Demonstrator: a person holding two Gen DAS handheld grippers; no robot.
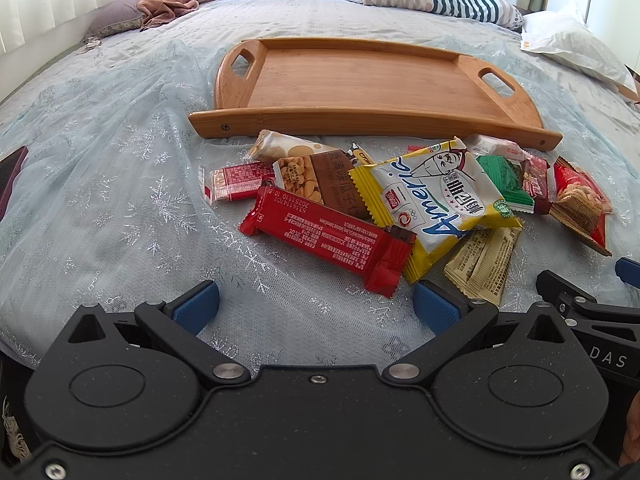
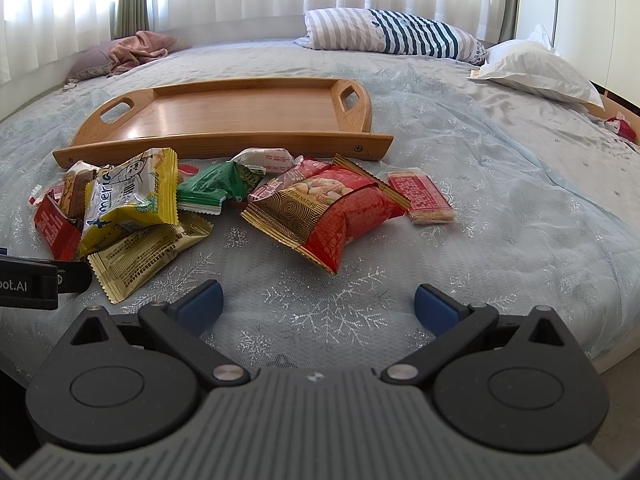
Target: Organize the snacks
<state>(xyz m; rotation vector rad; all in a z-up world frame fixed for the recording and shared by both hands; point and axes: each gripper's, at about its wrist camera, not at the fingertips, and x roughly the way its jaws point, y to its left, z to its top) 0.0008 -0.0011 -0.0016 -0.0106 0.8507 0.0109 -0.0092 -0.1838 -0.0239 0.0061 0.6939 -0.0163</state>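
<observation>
An empty wooden tray (image 1: 360,76) lies on the bed; it also shows in the right wrist view (image 2: 240,116). In front of it lies a pile of snack packets: a long red bar (image 1: 328,236), a yellow-and-white bag (image 1: 436,196) (image 2: 132,196), a green packet (image 1: 506,182) (image 2: 218,184), a beige packet (image 1: 486,260) (image 2: 148,252), a red nut bag (image 2: 336,208) (image 1: 580,204) and a small red cracker pack (image 2: 422,196). My left gripper (image 1: 316,306) is open and empty, just short of the red bar. My right gripper (image 2: 318,306) is open and empty, just short of the red nut bag.
The bed has a pale blue snowflake cover (image 1: 120,200). A striped pillow (image 2: 392,34) and a white pillow (image 2: 536,68) lie at the far side. A pink cloth (image 1: 172,2) lies at the far left. The bed edge (image 2: 616,344) falls away at the right.
</observation>
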